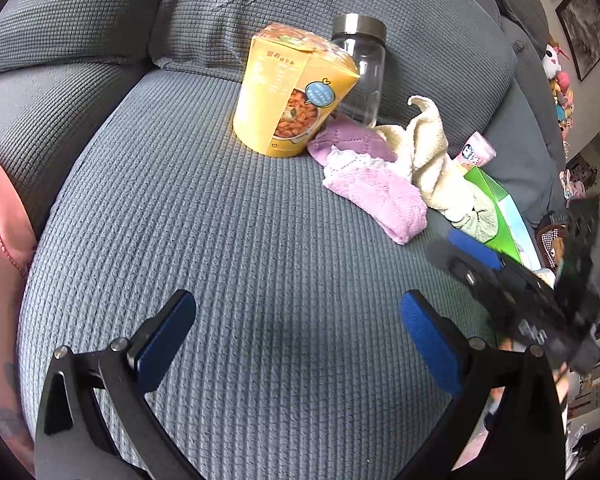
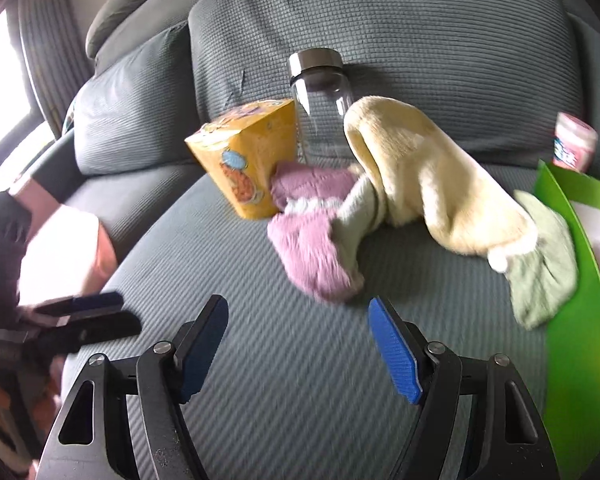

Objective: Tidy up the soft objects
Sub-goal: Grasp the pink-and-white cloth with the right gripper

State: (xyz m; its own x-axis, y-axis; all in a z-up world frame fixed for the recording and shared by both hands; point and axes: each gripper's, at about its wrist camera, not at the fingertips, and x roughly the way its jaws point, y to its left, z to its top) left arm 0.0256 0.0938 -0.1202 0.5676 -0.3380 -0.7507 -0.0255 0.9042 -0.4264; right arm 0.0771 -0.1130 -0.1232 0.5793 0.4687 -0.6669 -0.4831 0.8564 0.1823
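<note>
- A grey sofa seat [image 1: 220, 240] fills both views, with a small heap of items in the upper middle of each frame.
- The soft things lie together: a purple cloth [image 2: 312, 248] at centre, a cream towel [image 2: 432, 184] draped just right of it and touching it, and a pale green cloth [image 2: 540, 272] at right, resting against a green box [image 2: 576, 320] at the frame's right edge.
- Behind them stand a yellow carton [image 2: 248, 160], tilted, and a clear glass jar [image 2: 320, 108] with a metal lid. A pink cup [image 2: 572, 140] sits upper right.
- The right gripper [image 2: 296, 344], at the bottom of its own view, has its jaws spread wide with nothing between them, just short of the purple cloth.
- The left gripper [image 1: 296, 340] is likewise wide apart and empty, over bare cushion, well apart from the heap.
- Progress appears early: the cloths lie crumpled and unsorted; none looks folded or stacked. Whether the green box is their destination cannot be told.
</note>
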